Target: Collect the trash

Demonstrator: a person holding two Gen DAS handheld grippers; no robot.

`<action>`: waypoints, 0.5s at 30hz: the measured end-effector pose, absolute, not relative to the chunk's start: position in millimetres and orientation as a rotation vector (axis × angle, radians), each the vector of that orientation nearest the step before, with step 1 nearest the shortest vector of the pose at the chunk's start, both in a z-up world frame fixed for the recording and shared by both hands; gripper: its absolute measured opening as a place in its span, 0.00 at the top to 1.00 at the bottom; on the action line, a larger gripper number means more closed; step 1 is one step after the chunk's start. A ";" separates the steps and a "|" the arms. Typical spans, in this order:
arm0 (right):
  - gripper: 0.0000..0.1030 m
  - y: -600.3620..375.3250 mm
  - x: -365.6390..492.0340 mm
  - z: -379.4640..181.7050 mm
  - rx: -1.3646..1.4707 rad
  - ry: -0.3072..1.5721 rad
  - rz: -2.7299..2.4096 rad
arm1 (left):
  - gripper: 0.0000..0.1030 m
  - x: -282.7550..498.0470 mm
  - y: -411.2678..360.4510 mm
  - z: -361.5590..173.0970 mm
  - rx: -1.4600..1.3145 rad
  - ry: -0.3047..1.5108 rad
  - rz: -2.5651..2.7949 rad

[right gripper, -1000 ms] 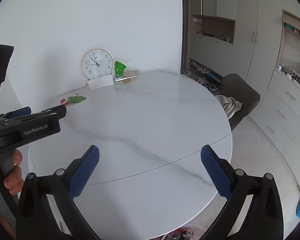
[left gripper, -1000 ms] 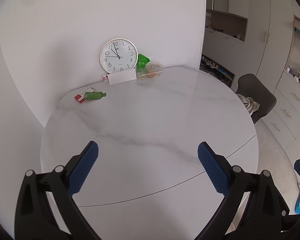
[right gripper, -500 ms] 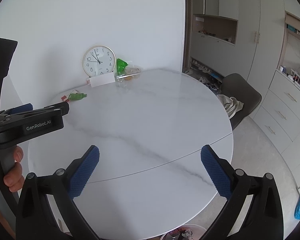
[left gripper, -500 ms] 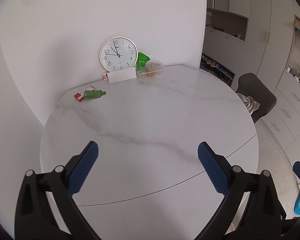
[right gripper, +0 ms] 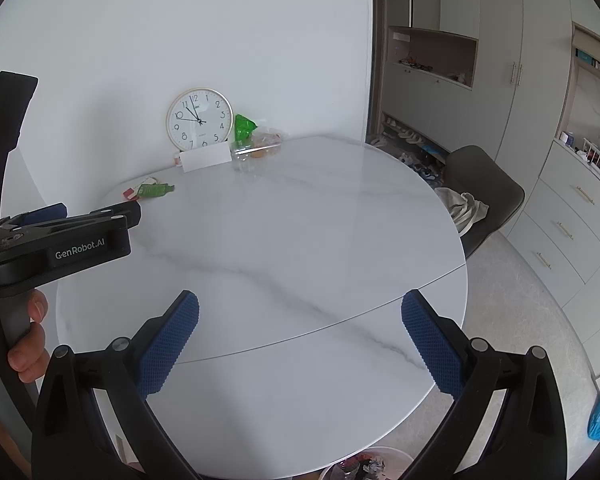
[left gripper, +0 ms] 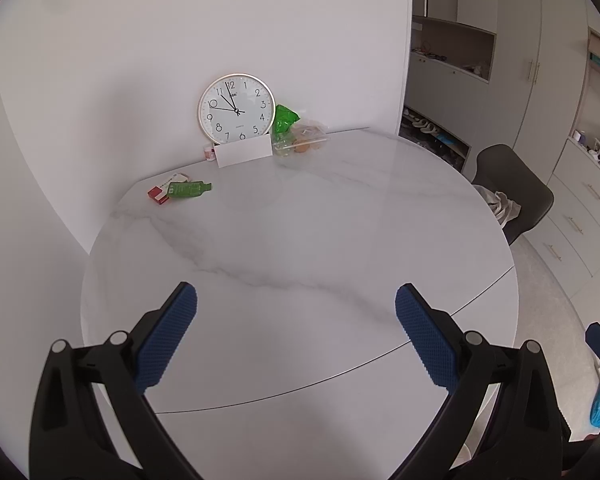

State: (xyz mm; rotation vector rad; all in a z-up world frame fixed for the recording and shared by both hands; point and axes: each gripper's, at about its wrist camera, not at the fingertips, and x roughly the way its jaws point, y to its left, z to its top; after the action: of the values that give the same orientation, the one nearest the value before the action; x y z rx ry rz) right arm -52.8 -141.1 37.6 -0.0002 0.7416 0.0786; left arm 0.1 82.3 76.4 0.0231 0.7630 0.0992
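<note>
Gaping, empty fingers of both grippers (left gripper: 296, 332) (right gripper: 300, 338) above the marble table (left gripper: 300, 240), clock (left gripper: 236, 109), green wrapper (left gripper: 189, 189) far beyond.

Round white marble table (left gripper: 300, 240) fills frame centre. At its far edge, upper centre: clock (left gripper: 236, 109), white card (left gripper: 244, 151), green bag (left gripper: 283, 118), clear food box (left gripper: 304, 142). Upper left: green wrapper (left gripper: 188, 189) touching red-white packet (left gripper: 162, 191).
</note>
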 end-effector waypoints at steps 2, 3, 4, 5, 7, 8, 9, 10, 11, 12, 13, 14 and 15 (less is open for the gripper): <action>0.02 -140.8 -52.7 37.7 0.000 0.742 0.081 | 0.07 0.5 82.7 76.5 0.023 0.763 0.100; 0.02 -140.3 -52.5 37.6 0.000 0.741 0.081 | 0.07 0.6 82.6 76.4 0.024 0.764 0.100; 0.02 -140.3 -52.6 37.4 0.000 0.742 0.081 | 0.07 1.0 82.8 76.1 0.025 0.765 0.099; 0.02 -140.3 -52.7 37.4 0.000 0.743 0.081 | 0.07 0.6 82.7 76.2 0.025 0.764 0.100; 0.02 -139.2 -52.6 37.3 0.000 0.745 0.082 | 0.07 1.1 82.7 75.8 0.028 0.765 0.100; 0.02 -138.8 -52.7 37.3 -0.001 0.746 0.082 | 0.07 1.5 83.2 75.5 0.028 0.766 0.098; 0.02 -138.2 -53.0 37.5 -0.002 0.745 0.082 | 0.07 2.3 83.5 75.4 0.027 0.767 0.096; 0.02 -138.2 -52.8 37.5 -0.002 0.745 0.082 | 0.07 2.5 83.7 75.4 0.027 0.767 0.096; 0.02 -138.2 -52.7 37.4 -0.001 0.744 0.082 | 0.07 2.4 83.6 75.5 0.028 0.766 0.096; 0.02 -137.9 -52.6 37.7 -0.001 0.744 0.082 | 0.07 2.3 83.8 75.4 0.028 0.765 0.095; 0.02 -138.0 -52.9 37.3 -0.001 0.743 0.083 | 0.07 2.3 84.0 75.4 0.027 0.765 0.094; 0.02 -138.1 -53.2 37.2 0.000 0.743 0.084 | 0.07 2.3 84.4 75.3 0.027 0.765 0.094; 0.02 -138.3 -53.2 37.0 -0.001 0.743 0.083 | 0.07 2.3 84.8 75.0 0.027 0.766 0.096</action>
State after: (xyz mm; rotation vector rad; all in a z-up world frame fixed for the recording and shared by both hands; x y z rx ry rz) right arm -53.2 -138.3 37.0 -0.0008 0.7429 0.0833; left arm 2.3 84.8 75.0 0.0274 0.7659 0.0955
